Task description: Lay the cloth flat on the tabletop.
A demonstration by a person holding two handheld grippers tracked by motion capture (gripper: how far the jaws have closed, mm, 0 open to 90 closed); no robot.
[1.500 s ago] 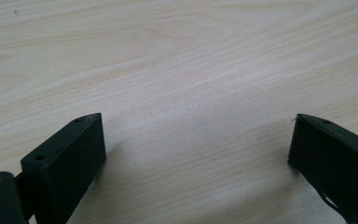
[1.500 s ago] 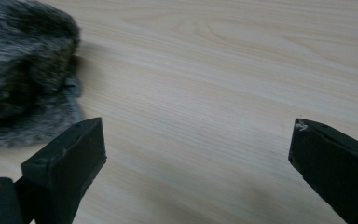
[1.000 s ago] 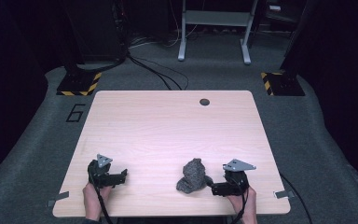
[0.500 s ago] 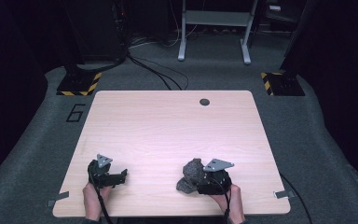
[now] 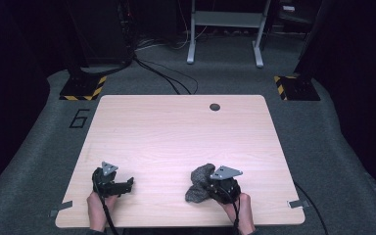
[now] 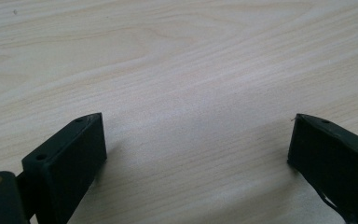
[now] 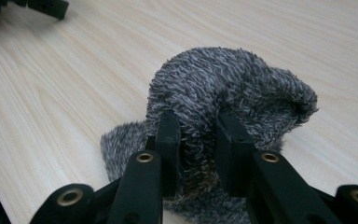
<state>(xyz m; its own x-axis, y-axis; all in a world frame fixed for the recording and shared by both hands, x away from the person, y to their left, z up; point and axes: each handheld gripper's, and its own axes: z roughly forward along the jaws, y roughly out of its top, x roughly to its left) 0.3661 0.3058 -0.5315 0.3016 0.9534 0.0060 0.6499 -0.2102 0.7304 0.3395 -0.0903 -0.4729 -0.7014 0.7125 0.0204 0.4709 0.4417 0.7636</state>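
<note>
Wooden table [image 5: 176, 137]: right claw [image 7: 198, 135], just closing, pinches the fuzzy grey cloth [image 7: 233, 88].

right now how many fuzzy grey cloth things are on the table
1. The fuzzy grey cloth lies crumpled near the table's front edge, pinched between the right gripper's jaws.

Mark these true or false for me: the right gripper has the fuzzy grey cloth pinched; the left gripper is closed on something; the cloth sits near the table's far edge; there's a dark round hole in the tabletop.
1. The right gripper pinches the fuzzy grey cloth: true; its jaws have just been closing on a fold.
2. The left gripper is closed on something: false; its jaws stand wide apart over bare table.
3. The cloth sits near the far edge: false; it lies near the person's edge.
4. A dark round hole is in the tabletop: true.
</note>
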